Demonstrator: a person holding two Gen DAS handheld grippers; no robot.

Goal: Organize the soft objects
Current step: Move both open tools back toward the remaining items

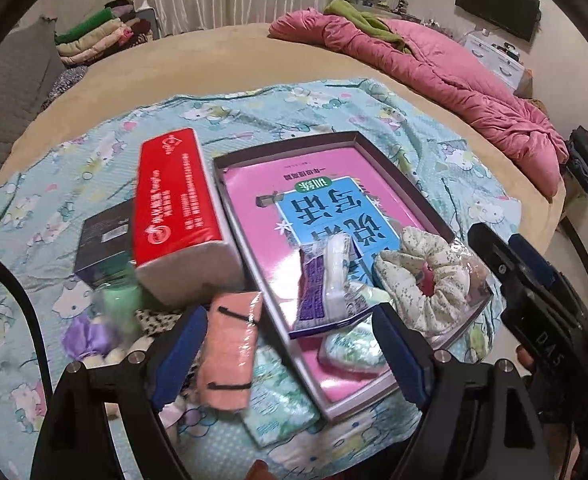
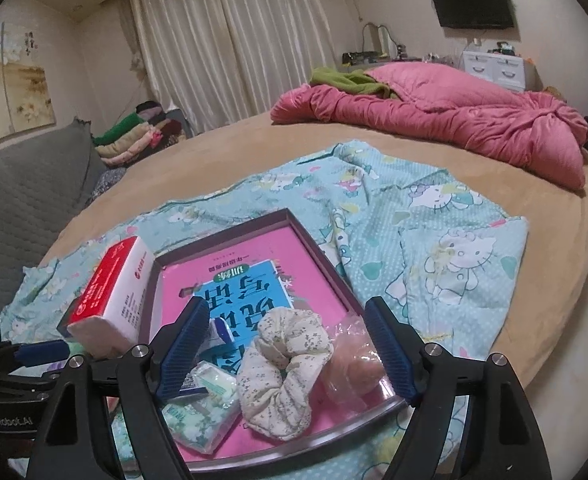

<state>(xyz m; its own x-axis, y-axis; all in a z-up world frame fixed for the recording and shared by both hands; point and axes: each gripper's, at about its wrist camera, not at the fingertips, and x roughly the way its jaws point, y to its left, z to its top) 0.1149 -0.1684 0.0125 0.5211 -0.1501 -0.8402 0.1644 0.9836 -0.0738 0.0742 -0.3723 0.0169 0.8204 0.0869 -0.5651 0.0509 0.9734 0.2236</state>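
A shallow box tray with a pink and blue bottom (image 1: 294, 160) (image 2: 222, 244) lies on a Hello Kitty cloth. In it lie a floral scrunchie (image 1: 421, 280) (image 2: 286, 368), a purple tissue pack (image 1: 321, 292) and a green tissue pack (image 1: 349, 348) (image 2: 202, 412). A pink item in clear wrap (image 1: 230, 352) lies left of the tray, between the open jaws of my left gripper (image 1: 290, 356). My right gripper (image 2: 290, 352) is open above the scrunchie; it shows in the left wrist view (image 1: 521, 272). A red tissue box (image 1: 178, 208) (image 2: 110, 300) stands left of the tray.
A dark box (image 1: 102, 244), a green bottle (image 1: 118, 300) and purple soft items (image 1: 86, 340) lie at the left. A pink quilt (image 2: 453, 120) is heaped at the bed's far side. Folded clothes (image 2: 134, 136) lie on a grey sofa (image 2: 22, 200).
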